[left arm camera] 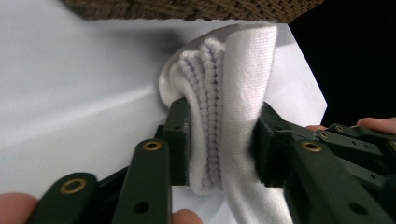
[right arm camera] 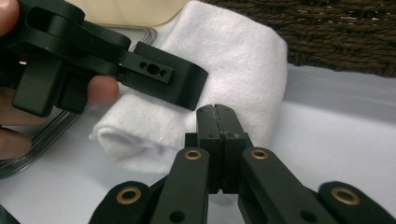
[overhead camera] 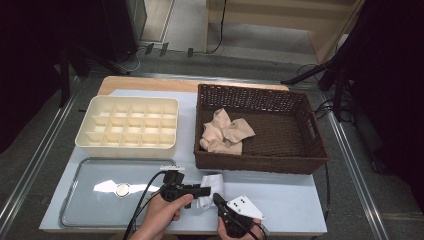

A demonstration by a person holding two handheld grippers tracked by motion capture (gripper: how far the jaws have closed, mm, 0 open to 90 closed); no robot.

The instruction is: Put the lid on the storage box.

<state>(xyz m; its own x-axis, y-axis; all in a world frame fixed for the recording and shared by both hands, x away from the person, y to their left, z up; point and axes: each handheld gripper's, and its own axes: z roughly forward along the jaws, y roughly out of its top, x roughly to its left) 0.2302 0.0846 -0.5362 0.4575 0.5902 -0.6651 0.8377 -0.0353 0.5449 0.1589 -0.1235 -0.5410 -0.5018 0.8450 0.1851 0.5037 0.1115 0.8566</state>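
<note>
A rolled white sock (overhead camera: 212,186) (left arm camera: 243,79) (right arm camera: 233,56) lies on the white table in front of the basket. My left gripper (overhead camera: 204,191) (left arm camera: 222,140) comes in from the left and is shut on it, both pads pressing into the folded fabric. In the right gripper view, the left gripper (right arm camera: 140,70) reaches across the sock's top. My right gripper (overhead camera: 217,199) (right arm camera: 220,114) is shut with its jaws flat together and nothing between them. Its tip sits at the sock's near side, and contact cannot be told.
A brown wicker basket (overhead camera: 310,150) holding beige socks (overhead camera: 225,132) stands behind the sock. A cream compartment box (overhead camera: 127,146) is at the back left. A metal tray (overhead camera: 90,210) with a small round disc (overhead camera: 122,189) lies at the front left.
</note>
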